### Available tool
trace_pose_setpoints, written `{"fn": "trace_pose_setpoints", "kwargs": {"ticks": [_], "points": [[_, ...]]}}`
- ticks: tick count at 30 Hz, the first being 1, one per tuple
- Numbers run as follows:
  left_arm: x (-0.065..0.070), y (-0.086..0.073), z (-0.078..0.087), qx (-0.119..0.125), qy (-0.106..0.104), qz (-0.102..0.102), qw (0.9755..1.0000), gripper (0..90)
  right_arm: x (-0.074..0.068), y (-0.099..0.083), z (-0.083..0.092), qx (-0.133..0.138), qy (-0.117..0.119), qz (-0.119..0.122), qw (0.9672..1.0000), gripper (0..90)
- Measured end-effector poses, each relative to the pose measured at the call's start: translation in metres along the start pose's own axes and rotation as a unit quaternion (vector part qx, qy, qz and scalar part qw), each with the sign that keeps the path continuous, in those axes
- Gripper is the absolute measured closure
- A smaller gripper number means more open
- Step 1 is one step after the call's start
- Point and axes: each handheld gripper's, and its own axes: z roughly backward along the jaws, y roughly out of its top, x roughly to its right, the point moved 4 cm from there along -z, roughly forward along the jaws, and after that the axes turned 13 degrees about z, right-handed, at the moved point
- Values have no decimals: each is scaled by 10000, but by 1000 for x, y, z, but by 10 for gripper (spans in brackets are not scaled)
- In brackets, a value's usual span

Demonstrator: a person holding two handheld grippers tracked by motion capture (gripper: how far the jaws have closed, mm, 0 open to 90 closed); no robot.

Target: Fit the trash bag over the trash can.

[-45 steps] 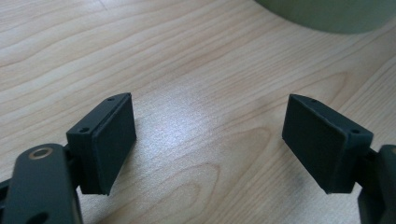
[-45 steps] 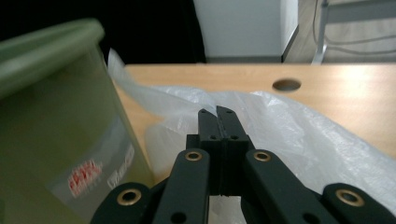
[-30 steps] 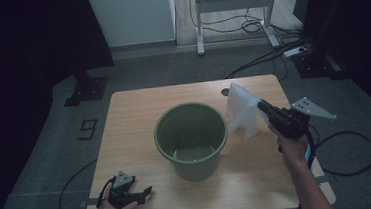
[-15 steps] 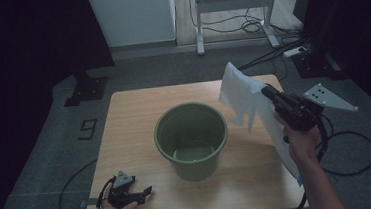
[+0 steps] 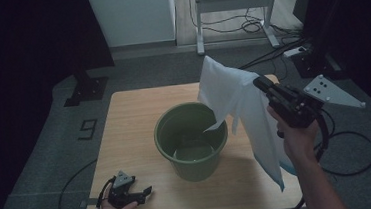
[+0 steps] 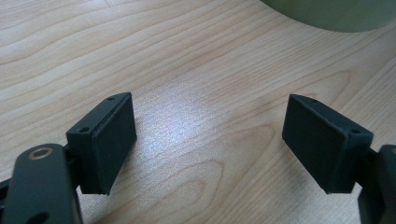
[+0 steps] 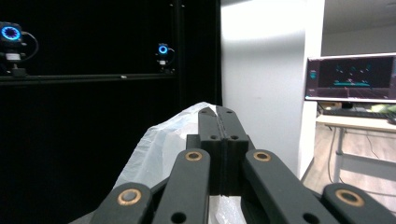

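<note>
A white plastic bag [image 5: 244, 110] hangs in the air to the right of a green bucket [image 5: 192, 139], one corner drooping over the bucket's rim. My right gripper [image 5: 261, 84] is shut on the bag's top edge and lifted high above the table; in the right gripper view the jaws are pressed together with the bag [image 7: 159, 149] draped behind them. My left gripper [image 5: 143, 193] rests at the table's front left, open. In the left gripper view its pads [image 6: 109, 140] stand wide apart over bare wood, with the bucket's base [image 6: 327, 11] at the top.
The wooden table [image 5: 129, 119] carries the bucket in its middle. A desk frame [image 5: 236, 10] with cables stands on the floor behind. Dark curtains flank the room. A monitor [image 7: 350, 77] on a desk shows in the right gripper view.
My right gripper has risen and tilted up with the bag, which now hangs taller and spreads wider beside the bucket. The left gripper has stayed still.
</note>
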Motion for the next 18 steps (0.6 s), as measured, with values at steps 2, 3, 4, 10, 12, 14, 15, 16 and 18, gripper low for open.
{"fn": "trace_pose_setpoints", "kwargs": {"ticks": [2, 3, 4, 10, 12, 14, 15, 16, 18], "points": [[0, 0, 0, 1, -4, 3, 10000, 173, -2, 3, -2, 0, 24, 36, 10000, 893], [0, 0, 0, 1, -5, 7, 10000, 173, -4, 7, -5, 6, 40, 64, 10000, 893], [0, 0, 0, 0, -7, 7, 10000, 173, -6, 10, -7, 27, 58, 67, 10000, 893], [0, 0, 0, 2, -29, 19, 10000, 173, -20, 14, -16, 43, 209, 122, 9997, 892], [0, 0, 0, 3, -33, 23, 10000, 173, -24, 11, -18, 18, 253, 111, 9996, 892], [0, 0, 0, 0, -40, 29, 10000, 173, -29, 6, -22, -44, 304, 135, 9994, 892], [0, 0, 0, 0, -40, 24, 10000, 173, -33, 0, -24, -127, 332, 188, 9992, 892], [0, 0, 0, 0, -40, 24, 10000, 173, -33, 0, -24, -127, 332, 188, 9992, 892], [0, 0, 0, 2, -42, 20, 10000, 173, -37, -8, -27, -217, 361, 223, 9989, 892]]}}
